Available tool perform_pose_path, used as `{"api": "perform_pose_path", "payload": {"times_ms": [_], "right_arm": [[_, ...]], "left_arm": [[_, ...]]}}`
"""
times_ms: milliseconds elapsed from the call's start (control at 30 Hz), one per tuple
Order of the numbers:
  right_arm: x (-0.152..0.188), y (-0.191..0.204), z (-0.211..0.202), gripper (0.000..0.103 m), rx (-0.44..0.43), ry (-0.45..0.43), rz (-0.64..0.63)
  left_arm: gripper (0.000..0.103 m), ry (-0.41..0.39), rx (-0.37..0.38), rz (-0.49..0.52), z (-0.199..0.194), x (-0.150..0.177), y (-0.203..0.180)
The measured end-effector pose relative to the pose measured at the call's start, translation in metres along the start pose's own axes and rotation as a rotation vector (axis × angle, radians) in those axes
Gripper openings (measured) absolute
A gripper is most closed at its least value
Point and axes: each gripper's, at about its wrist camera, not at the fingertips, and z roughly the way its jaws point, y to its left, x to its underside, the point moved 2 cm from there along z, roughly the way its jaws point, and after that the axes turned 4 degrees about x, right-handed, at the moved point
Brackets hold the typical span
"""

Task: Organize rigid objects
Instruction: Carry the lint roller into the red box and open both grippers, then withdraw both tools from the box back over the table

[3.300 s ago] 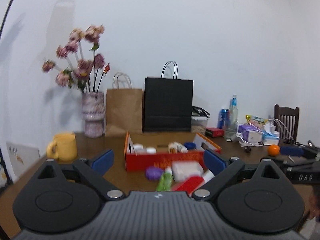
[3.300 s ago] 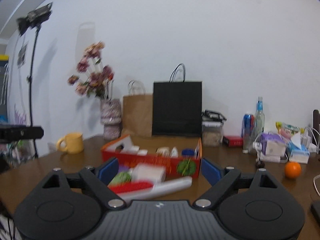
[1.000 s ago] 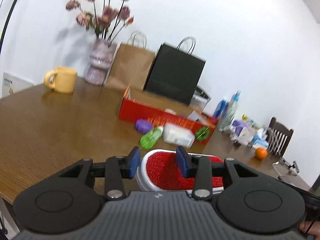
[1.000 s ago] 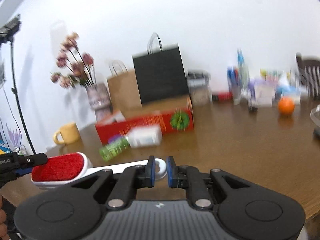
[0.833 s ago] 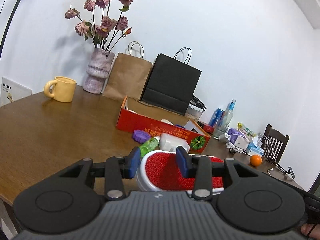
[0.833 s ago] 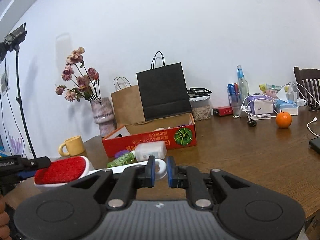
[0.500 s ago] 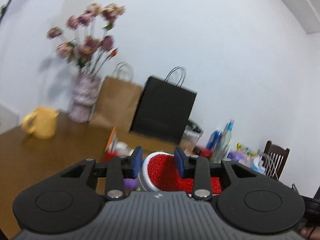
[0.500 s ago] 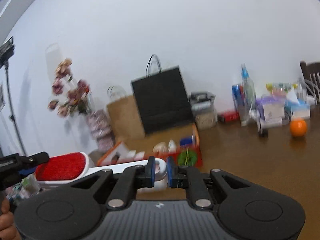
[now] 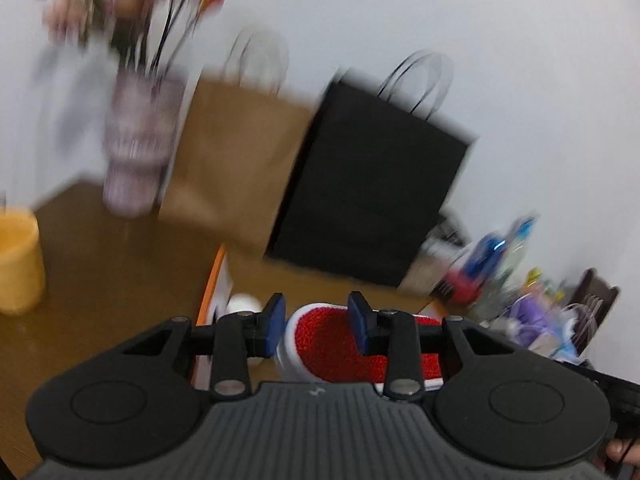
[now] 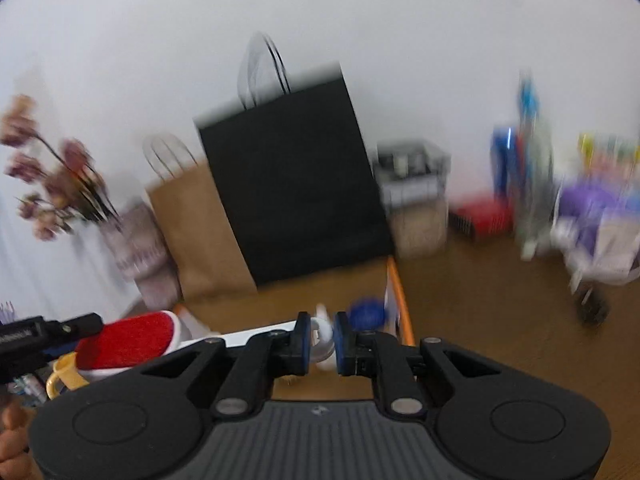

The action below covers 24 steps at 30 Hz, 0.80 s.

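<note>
White wall and a brown wooden desk fill the background of both blurred wrist views. Against the wall stand a tall black paper bag with cord handles, a brown kraft paper bag to its left, and a pale patterned vase holding dried pink flowers. A yellow mug sits at the left edge of the left wrist view. Bottles, a red carton and purple packaging crowd the desk's far right, too smeared to tell apart.

An open orange-edged cardboard box lies on the desk below the grippers; small white items and a round blue lid show inside it.

A lint brush with a red bristle pad on a white plastic body is held in the air over the box by both grippers. The left gripper has its blue-padded fingers at either side of the red head and its jaws have just been closing on it. The right gripper has its fingers pressed narrowly together, pinching the brush's white handle end, with the red head reaching out to the left toward the other gripper.
</note>
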Motion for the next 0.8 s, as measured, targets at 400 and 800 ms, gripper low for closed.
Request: {"api": "perform_pose_path", "payload": {"times_ms": [400,800], "right_arm": [[0.040,0.027,0.072,0.014,0.137,0.252,-0.302],[0.000,0.020,-0.015,0.015,0.111,0.144,-0.274]], "left_arm": [[0.019,0.285,-0.151,0.171,0.077,0.048,0.023],[0.028,0.142,-0.182,0.237,-0.016,0.006,-0.018]]}}
